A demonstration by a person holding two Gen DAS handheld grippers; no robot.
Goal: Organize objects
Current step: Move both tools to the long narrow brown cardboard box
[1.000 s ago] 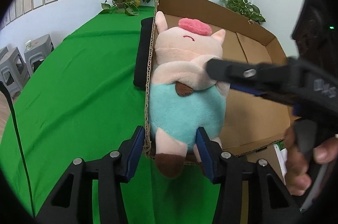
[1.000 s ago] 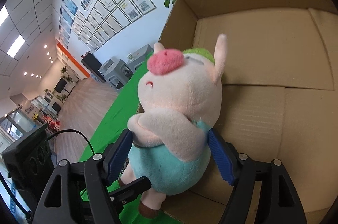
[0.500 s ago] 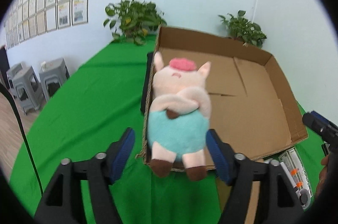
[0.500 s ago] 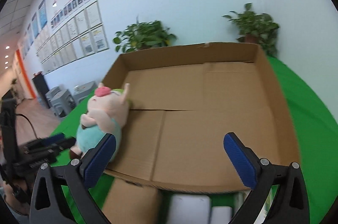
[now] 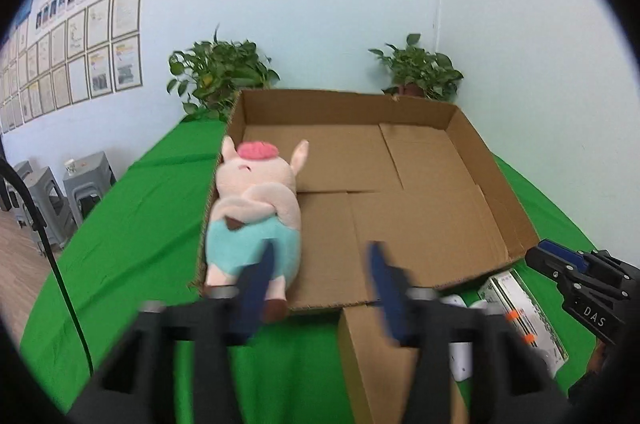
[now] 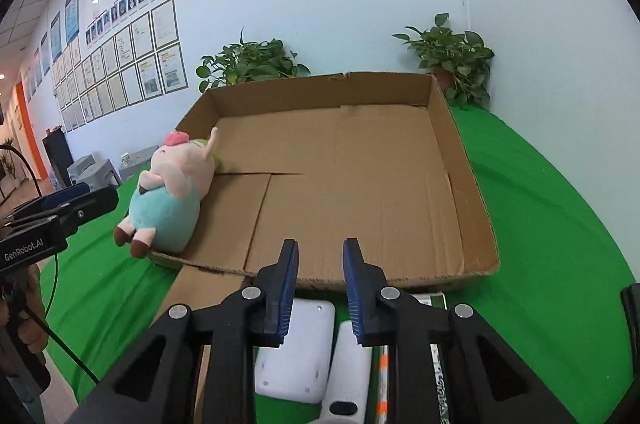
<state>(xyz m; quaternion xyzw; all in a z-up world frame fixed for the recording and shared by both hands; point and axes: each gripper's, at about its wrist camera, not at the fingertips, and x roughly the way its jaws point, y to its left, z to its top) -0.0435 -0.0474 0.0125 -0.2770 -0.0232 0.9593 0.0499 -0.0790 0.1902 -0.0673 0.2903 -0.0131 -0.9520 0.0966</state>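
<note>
A pink plush pig [image 5: 252,207] in teal trousers lies on its back in the near left corner of a shallow cardboard box [image 5: 492,183], feet over the front edge. It also shows in the right wrist view [image 6: 168,195] inside the box [image 6: 460,163]. My left gripper [image 5: 320,288] is open and empty, back from the pig, blurred by motion. My right gripper [image 6: 320,288] is open with a narrow gap and empty, just before the box's front wall and above two white devices [image 6: 296,352].
A green cloth [image 6: 560,244] covers the table. A cardboard flap [image 5: 384,364] lies in front of the box. A printed flat box [image 5: 524,312] lies at the right front. Two potted plants [image 5: 216,75] stand behind the box. Grey stools [image 5: 48,191] stand left.
Both grippers let go of the pig and pulled back from the box. The pig now lies in the box's left corner. My right gripper's jaws have narrowed; my left swung right.
</note>
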